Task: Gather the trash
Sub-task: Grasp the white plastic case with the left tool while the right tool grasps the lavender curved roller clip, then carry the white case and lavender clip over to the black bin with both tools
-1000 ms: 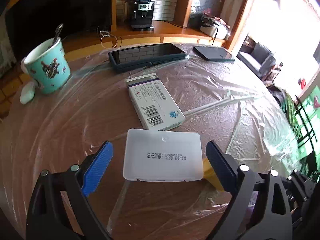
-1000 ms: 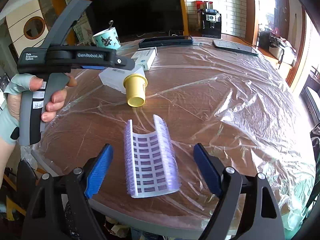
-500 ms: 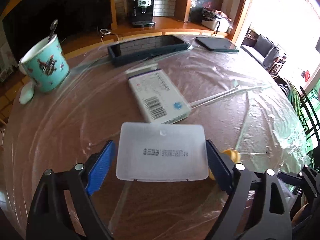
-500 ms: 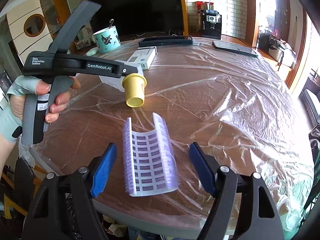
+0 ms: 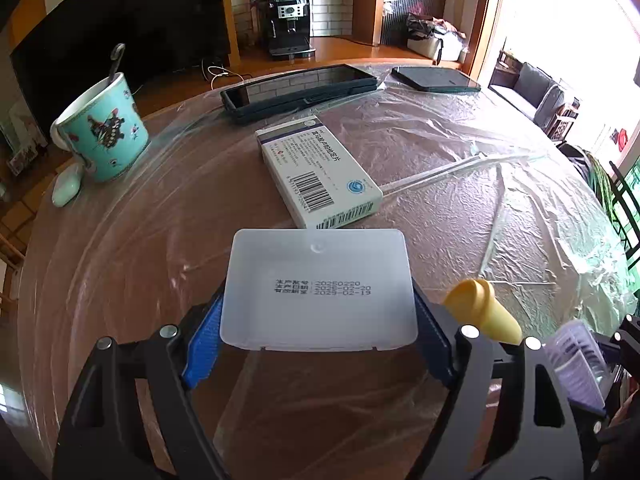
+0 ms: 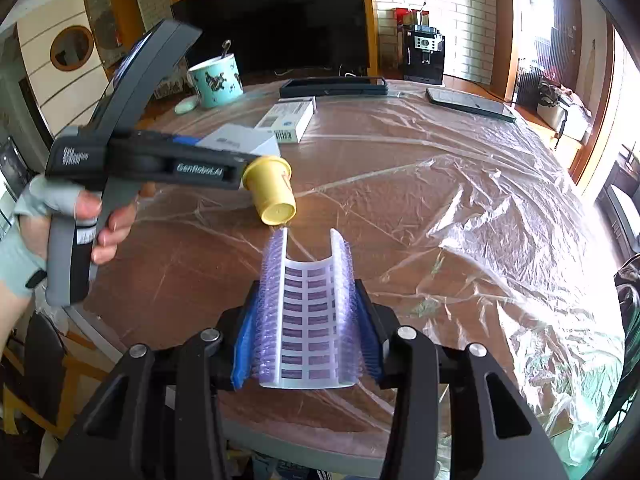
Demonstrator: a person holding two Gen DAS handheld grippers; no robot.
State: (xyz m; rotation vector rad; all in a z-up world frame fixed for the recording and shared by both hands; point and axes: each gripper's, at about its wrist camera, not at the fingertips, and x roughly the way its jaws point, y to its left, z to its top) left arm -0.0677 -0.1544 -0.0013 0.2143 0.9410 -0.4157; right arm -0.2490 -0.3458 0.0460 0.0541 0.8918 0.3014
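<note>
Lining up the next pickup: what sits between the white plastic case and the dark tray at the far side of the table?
The medicine box lies between the white plastic case and the dark tray, flat on the plastic sheet; the left wrist view shows it best.

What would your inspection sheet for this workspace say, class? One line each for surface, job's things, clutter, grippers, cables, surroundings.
Surface: round wooden table under crinkled clear plastic film.
Job's things: translucent plastic box; curved purple blister sheet; yellow cup on its side; medicine carton.
Clutter: teal mug with spoon, dark tray, tablet.
Grippers: left gripper has just been closing, its pads on the box's sides; right gripper has just been closing and now squeezes the blister sheet.
Cables: white cord behind the table.
Surroundings: coffee machine, dark television, brick wall.
</note>
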